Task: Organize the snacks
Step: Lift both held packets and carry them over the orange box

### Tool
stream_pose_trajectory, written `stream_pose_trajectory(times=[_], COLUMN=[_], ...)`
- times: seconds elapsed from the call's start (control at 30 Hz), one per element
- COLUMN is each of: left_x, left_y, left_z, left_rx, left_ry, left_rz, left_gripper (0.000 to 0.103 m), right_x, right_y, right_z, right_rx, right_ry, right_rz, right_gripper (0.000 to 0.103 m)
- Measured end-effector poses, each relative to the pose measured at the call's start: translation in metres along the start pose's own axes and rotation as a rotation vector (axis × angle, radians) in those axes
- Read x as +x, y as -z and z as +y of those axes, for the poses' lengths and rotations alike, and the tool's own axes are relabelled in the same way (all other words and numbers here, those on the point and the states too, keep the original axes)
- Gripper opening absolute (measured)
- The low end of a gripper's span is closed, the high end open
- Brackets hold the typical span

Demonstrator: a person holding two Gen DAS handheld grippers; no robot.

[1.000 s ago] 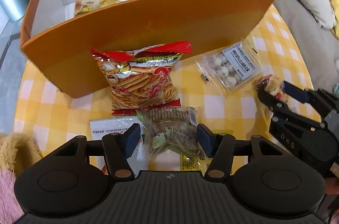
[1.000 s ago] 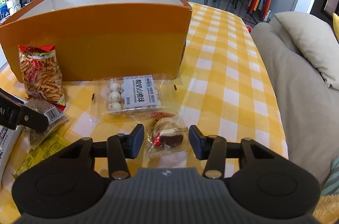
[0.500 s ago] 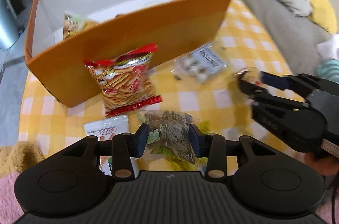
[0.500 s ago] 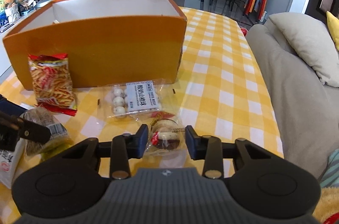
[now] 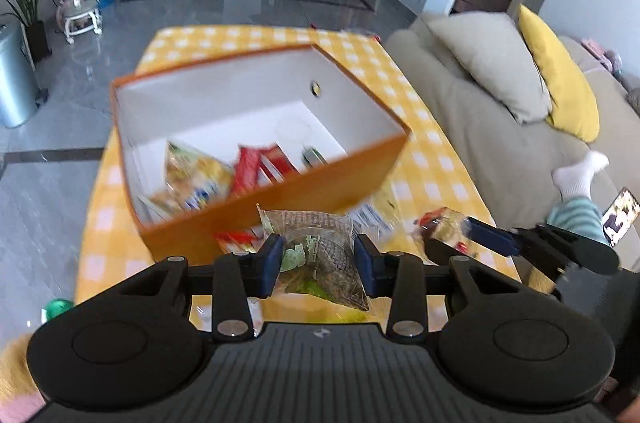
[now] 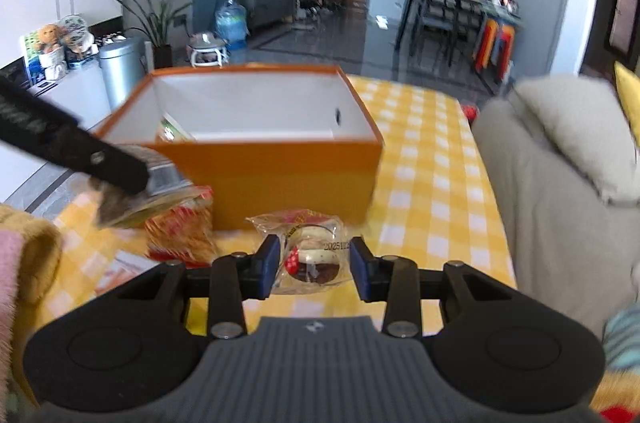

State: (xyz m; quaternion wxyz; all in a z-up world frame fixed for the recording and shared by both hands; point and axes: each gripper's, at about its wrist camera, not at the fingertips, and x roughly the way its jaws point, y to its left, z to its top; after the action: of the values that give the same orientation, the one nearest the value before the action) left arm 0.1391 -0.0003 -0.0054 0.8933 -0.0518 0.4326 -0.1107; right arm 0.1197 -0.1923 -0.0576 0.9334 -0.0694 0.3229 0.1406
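Your left hand-held gripper [image 5: 317, 265] is closing on a clear packet of dark-green snack [image 5: 320, 255], raised off the yellow-checked tabletop [image 5: 432, 179]. Your right hand-held gripper [image 6: 313, 267] clamps a wrapped cake [image 6: 312, 255]. Both hang near the orange box [image 5: 280, 199], where other packets [image 5: 196, 179] lie.

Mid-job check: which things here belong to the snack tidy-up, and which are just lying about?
Job:
- orange box
- green-brown packet in the left gripper
- clear-wrapped pastry in the right gripper
- red chip bag on the table

Lying about:
- grey pillow
- water bottle
- metal bin
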Motion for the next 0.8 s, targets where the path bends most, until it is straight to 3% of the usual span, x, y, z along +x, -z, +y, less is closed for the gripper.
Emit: stream_pose_trajectory(times=[0.37,0.63,0.8], left_x=[-0.005,0.024,0.059], left_y=[-0.065,-0.093,-0.102], left_z=[0.03,0.04,0.049], left_rx=[-0.01,0.004,0.028], left_ry=[-0.051,-0.093,-0.139], left_rz=[-0.061,-0.032,0.039], left_gripper=[0.041,0.039,0.039], right_x=[-0.004,0.042,0.081], right_y=[-0.084,-0.137,-0.153], right_z=[0.015,0.018,0.021], right_rx=[-0.086,-0.139,-0.149], right_ry=[-0.106,-0.126,-0.129], right_rz=[-0.078,-0.019,0.049], right_gripper=[0.035,0.035,0.035])
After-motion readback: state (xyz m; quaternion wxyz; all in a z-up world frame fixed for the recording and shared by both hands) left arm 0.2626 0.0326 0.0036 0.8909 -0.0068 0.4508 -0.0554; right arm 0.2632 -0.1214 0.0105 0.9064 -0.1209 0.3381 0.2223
